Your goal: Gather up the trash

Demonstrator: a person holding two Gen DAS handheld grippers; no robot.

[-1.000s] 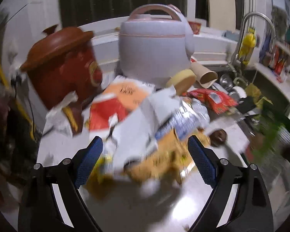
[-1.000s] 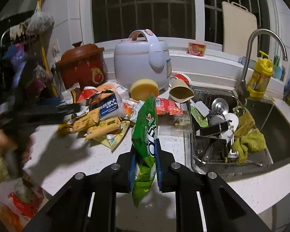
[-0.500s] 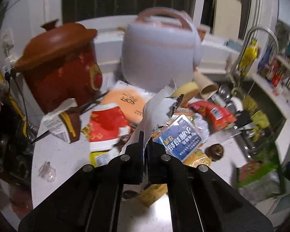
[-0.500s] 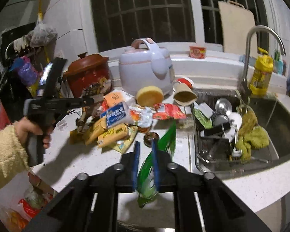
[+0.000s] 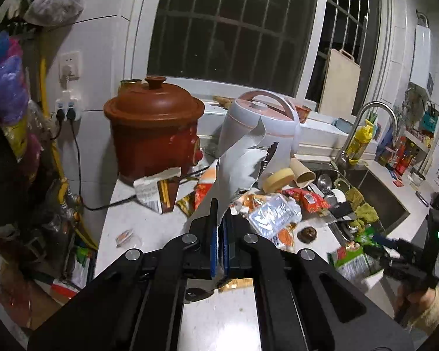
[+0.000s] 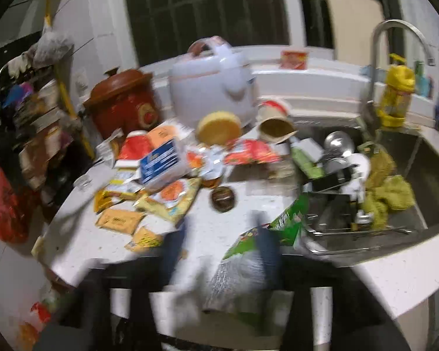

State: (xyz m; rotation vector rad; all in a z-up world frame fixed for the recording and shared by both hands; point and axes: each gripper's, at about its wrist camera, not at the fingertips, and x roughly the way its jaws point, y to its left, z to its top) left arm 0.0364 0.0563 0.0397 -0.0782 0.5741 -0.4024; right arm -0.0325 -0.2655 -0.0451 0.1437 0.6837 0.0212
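Note:
My left gripper (image 5: 218, 228) is shut on a torn grey-white wrapper (image 5: 240, 163), which it holds up above the counter. Below and beyond it lies a pile of snack wrappers (image 5: 278, 210), also seen in the right wrist view as the pile (image 6: 161, 169) on the white counter (image 6: 225, 234). My right gripper (image 6: 219, 248) is blurred and its jaws are opening. A green chip bag (image 6: 248, 263) sags against the right finger (image 6: 266, 245) at the counter's front edge. The left wrist view shows that gripper (image 5: 377, 248) and the green bag (image 5: 354, 260) at the right.
A red clay pot (image 5: 152, 134) and a white rice cooker (image 5: 260, 128) stand at the back. A yellow sponge (image 6: 219, 124) and a tipped paper cup (image 6: 275, 125) lie behind the pile. The sink (image 6: 424, 158) at the right holds dishes and a green cloth.
My left gripper shut on the grey wrapper and lifted it up off the pile. The right gripper's jaws spread apart from the green bag, which slumped to the right.

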